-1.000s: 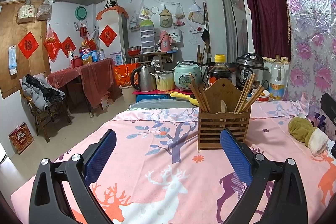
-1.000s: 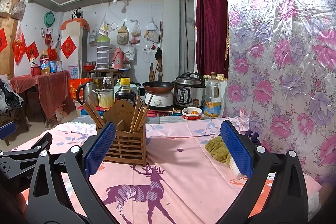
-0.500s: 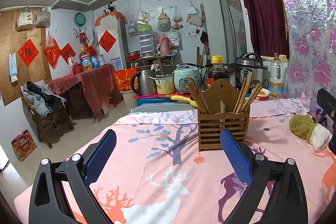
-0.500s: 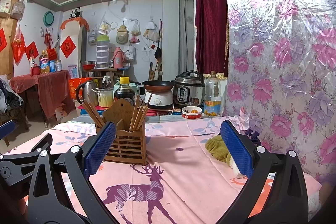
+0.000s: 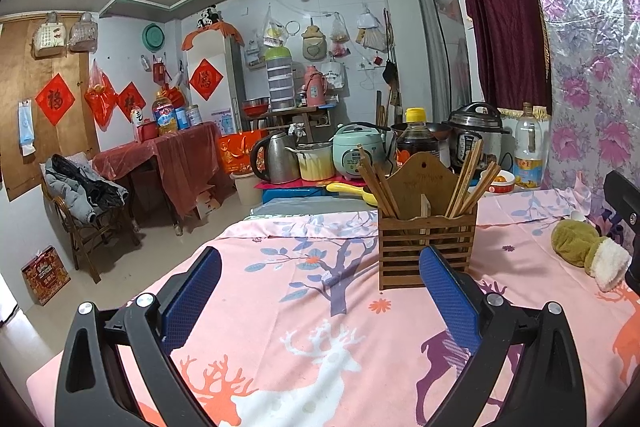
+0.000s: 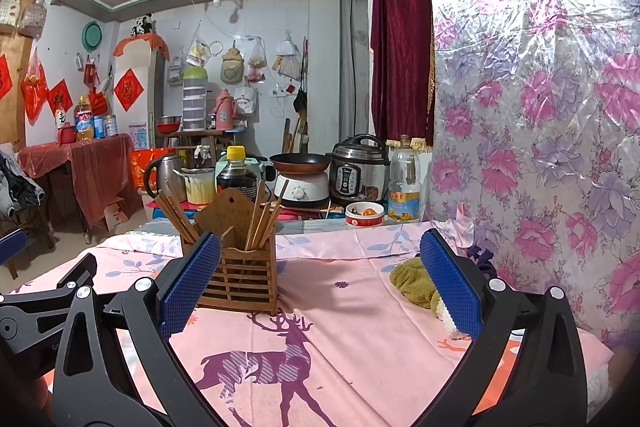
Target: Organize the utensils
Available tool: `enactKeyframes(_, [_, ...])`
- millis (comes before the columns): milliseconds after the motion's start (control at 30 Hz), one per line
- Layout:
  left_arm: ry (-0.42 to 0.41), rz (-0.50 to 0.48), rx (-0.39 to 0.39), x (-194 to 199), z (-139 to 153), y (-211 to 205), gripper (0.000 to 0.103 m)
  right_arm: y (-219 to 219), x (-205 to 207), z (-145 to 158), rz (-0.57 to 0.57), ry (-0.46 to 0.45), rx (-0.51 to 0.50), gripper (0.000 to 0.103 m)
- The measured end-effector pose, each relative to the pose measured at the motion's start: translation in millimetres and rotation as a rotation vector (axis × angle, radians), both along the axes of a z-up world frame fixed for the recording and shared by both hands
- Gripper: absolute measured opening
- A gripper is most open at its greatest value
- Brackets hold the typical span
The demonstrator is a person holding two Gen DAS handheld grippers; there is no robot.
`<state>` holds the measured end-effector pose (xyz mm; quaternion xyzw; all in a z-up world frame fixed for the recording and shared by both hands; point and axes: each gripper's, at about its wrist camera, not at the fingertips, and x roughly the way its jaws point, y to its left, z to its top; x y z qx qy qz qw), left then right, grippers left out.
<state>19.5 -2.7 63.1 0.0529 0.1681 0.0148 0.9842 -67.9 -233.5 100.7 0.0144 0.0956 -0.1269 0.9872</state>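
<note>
A slatted wooden utensil holder (image 5: 426,247) stands upright on the pink deer-print tablecloth (image 5: 304,291). It holds two bunches of wooden chopsticks (image 5: 380,189), one in each side compartment. It also shows in the right wrist view (image 6: 240,277), just behind the left blue pad. My left gripper (image 5: 320,281) is open and empty, hovering over the cloth with the holder just beyond its right pad. My right gripper (image 6: 320,267) is open and empty, to the right of the holder. The left gripper's black frame (image 6: 44,311) shows at the right view's left edge.
An olive and white cloth mitt (image 5: 584,253) lies on the table's right side, near the floral wall (image 6: 540,107). Behind the table stand a kettle (image 5: 276,163), rice cookers, a soy sauce bottle (image 6: 236,175), an oil bottle and a small bowl (image 6: 364,213).
Both grippers have drifted very slightly; the holder sits a little lower in the left wrist view. Both stay open and empty.
</note>
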Motion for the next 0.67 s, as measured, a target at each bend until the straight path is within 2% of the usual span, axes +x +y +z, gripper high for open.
enactKeyframes(667, [0.019,0.006,-0.015,3.7,0.5,-0.9,0.097,-0.6,0.1,0.3,0.0,0.0,0.0,0.097])
